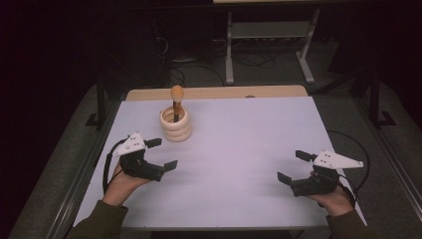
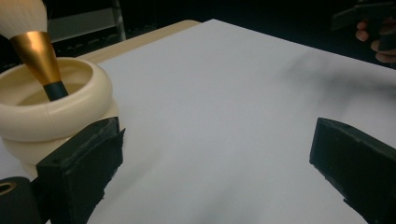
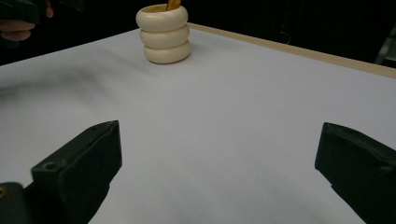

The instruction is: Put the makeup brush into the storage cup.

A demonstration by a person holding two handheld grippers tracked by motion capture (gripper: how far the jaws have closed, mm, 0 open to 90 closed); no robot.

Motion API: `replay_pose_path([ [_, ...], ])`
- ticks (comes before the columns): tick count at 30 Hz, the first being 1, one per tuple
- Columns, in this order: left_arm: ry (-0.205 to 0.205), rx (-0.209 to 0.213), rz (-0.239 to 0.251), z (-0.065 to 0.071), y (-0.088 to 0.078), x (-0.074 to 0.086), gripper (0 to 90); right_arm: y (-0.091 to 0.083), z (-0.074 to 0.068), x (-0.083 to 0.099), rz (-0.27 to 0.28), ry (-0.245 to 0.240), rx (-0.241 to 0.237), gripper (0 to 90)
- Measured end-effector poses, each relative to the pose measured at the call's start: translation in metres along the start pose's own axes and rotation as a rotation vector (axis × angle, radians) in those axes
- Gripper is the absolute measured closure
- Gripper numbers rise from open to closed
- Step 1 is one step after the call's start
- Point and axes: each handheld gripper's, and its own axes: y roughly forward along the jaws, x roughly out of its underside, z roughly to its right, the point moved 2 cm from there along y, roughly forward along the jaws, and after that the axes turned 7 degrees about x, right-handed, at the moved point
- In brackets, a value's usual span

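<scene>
With both jaws spread and empty, the left gripper (image 1: 161, 154) beside the far-left cream ribbed ring holder (image 1: 175, 124) risks toppling it when reaching for its upright gold-handled brush (image 1: 176, 99), while the right gripper (image 1: 293, 167) waits well apart.

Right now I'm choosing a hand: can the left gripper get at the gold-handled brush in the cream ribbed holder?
Probably yes: the left gripper is open beside the holder, nothing between, and the brush stands upright.

Left tongs (image 1: 161, 154) and right tongs (image 1: 293, 166) agape, apart.
</scene>
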Motion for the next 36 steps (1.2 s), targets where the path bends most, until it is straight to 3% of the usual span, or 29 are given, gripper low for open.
replay_pose_path([
  [16, -0.008, 0.001, 0.002, 0.008, -0.014, 0.024, 2.4, 0.002, 0.0, 0.002, -0.004, -0.005, -0.002, 0.0],
  [27, 0.021, -0.009, -0.071, 0.013, -0.009, 0.042, 2.4, 0.004, 0.0, 0.005, -0.015, -0.002, -0.004, 0.0],
  [36, 0.008, 0.001, -0.071, 0.012, -0.009, 0.048, 2.3, 0.006, -0.001, 0.007, -0.023, -0.002, -0.008, 0.0],
])
